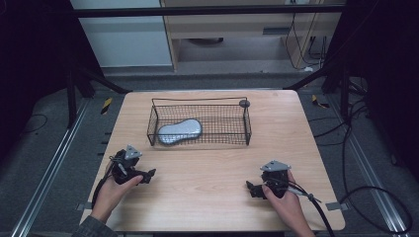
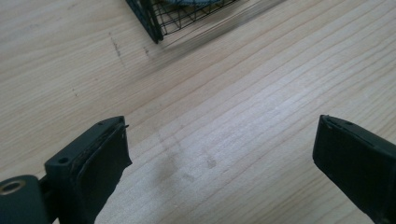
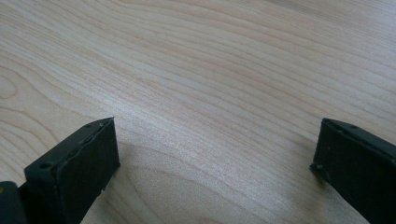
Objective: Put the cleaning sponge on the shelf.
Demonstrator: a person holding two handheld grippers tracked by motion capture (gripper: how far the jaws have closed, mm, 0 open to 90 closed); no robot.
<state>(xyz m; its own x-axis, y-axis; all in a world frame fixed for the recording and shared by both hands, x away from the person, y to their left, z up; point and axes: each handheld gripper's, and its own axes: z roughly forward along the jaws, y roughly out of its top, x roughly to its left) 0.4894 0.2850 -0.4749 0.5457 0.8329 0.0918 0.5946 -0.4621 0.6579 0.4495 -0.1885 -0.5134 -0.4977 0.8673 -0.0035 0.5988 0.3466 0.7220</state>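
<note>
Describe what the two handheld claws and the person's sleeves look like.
Both the left claw and right claw are black, each topped by a grey three-cornered plate, with flat black rectangular jaws. A black cable trails from the right one. A grey sleeve covers the left forearm.

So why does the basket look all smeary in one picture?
In the left gripper view the basket corner is streaked with motion blur; in the high view the basket is sharp, though the room around the table is dark; the right gripper view shows crisp wood grain.

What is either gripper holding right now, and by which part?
Nothing. The left gripper and right gripper both stand open over bare table; the grey object lies in the wire basket.
</note>
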